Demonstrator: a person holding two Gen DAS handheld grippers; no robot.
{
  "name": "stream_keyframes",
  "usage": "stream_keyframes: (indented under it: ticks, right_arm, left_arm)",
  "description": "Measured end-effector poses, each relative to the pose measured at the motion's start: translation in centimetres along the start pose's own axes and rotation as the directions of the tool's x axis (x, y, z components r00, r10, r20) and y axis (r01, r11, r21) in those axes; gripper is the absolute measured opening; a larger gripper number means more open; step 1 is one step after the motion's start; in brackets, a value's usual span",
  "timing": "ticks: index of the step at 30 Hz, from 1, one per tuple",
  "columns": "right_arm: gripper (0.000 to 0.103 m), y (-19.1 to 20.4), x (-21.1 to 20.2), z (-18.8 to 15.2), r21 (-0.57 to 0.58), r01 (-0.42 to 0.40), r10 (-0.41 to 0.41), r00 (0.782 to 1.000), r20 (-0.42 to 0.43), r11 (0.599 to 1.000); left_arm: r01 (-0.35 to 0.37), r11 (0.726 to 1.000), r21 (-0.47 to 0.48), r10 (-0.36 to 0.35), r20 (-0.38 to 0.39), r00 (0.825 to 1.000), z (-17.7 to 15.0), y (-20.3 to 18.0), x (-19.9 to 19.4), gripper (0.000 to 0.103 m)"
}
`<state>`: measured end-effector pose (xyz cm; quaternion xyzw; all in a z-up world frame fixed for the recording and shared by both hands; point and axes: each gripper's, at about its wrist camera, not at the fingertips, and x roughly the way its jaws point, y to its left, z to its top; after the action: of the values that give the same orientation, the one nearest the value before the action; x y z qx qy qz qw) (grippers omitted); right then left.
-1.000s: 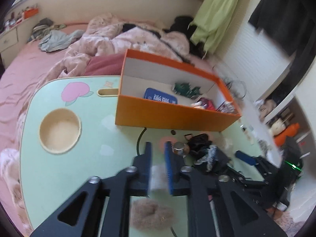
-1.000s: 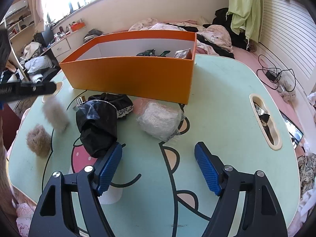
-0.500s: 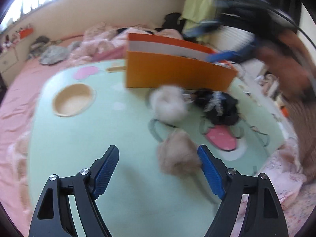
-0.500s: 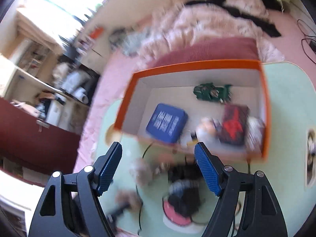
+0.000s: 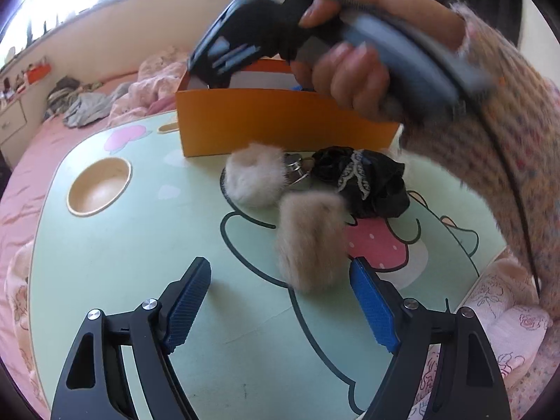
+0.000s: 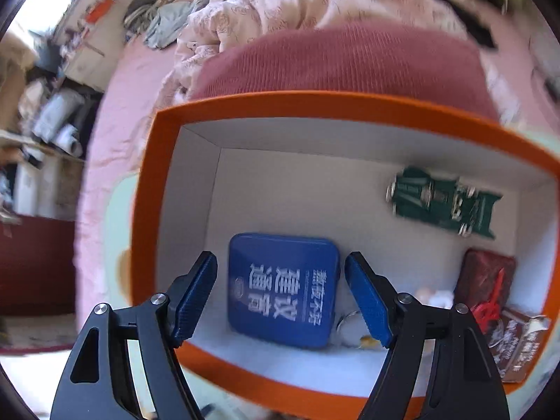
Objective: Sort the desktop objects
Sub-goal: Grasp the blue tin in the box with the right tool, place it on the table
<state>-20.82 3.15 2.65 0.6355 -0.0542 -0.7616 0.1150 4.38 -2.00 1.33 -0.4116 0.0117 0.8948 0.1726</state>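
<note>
Both jaws wide, empty: left gripper [image 5: 280, 287] just opened, tan pom-pom [image 5: 309, 239] loose at its 1 o'clock; right gripper [image 6: 280, 290] over orange box [image 6: 154, 189], blue tin [image 6: 283, 288] below. Risk imo: fur squashes, slips out if I clamp off-centre.

Pale green cartoon-printed surface [image 5: 115, 245], round beige recess at frame left. On it: orange cardboard box [image 5: 280, 122] at upper centre; white fur pompom [image 5: 253, 178] touching its front wall; tan fur pompom [image 5: 309, 241] lower centre; crumpled black lace-trimmed fabric [image 5: 367, 185] centre right.
</note>
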Motion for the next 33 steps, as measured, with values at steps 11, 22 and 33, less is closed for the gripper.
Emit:
stream_keyframes:
  ticks: [11, 22, 33]
  right_arm:
    - [0.067, 0.0, -4.2, -1.9, -0.103, 0.091, -0.055, 0.948, 0.312, 0.99]
    - [0.067, -6.2, -13.0, -18.1, -0.23, 0.021, 0.086, 0.893, 0.443, 0.973]
    - [0.068, -6.5, -4.8, -19.1, -0.208, 0.112, -0.034, 0.938, 0.346, 0.972]
  left_arm:
    - [-0.009, 1.0, -0.025, 0.009, 0.007, 1.0, -0.2, 0.4, 0.0, 0.081]
    - [0.01, 0.997, -0.074, -0.004, 0.074, 0.997, 0.0, 1.6, -0.9, 0.082]
    - [0.007, 0.99, -0.142, 0.004, 0.074, 0.997, 0.2, 3.0, -0.6, 0.083]
